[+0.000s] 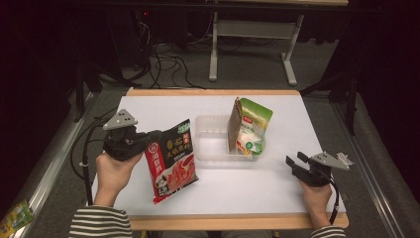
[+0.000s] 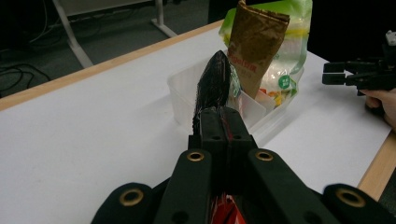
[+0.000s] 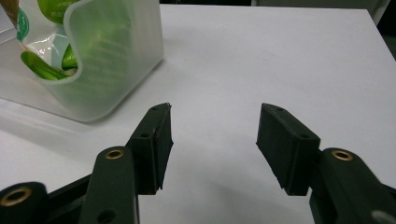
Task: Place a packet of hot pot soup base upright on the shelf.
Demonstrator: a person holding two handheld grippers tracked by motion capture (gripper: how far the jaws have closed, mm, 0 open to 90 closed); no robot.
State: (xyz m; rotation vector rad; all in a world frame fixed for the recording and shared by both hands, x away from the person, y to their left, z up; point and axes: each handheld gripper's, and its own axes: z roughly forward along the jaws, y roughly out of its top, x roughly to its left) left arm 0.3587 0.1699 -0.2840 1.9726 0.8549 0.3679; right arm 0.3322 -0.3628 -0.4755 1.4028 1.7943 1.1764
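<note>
A black and red snack bag [image 1: 172, 159] hangs just above the white table top at centre left, held by its left edge. My left gripper [image 1: 148, 141] is shut on that bag; in the left gripper view the bag [image 2: 214, 86] shows edge-on between the closed jaws [image 2: 223, 128]. A clear plastic bin [image 1: 212, 141] at the table's middle holds a brown packet [image 1: 234, 124] and a green and white pouch [image 1: 252, 130], both standing upright at its right end. My right gripper [image 1: 293, 160] rests open at the table's right, right of the bin [image 3: 100, 65], its jaws [image 3: 215, 140] holding nothing.
The white table top [image 1: 277, 188] has a wooden edge at front and back. A person's hands and striped sleeves come in from the bottom. Cables and a table frame [image 1: 247, 44] lie on the dark floor beyond. A green packet [image 1: 15, 217] lies on the floor at lower left.
</note>
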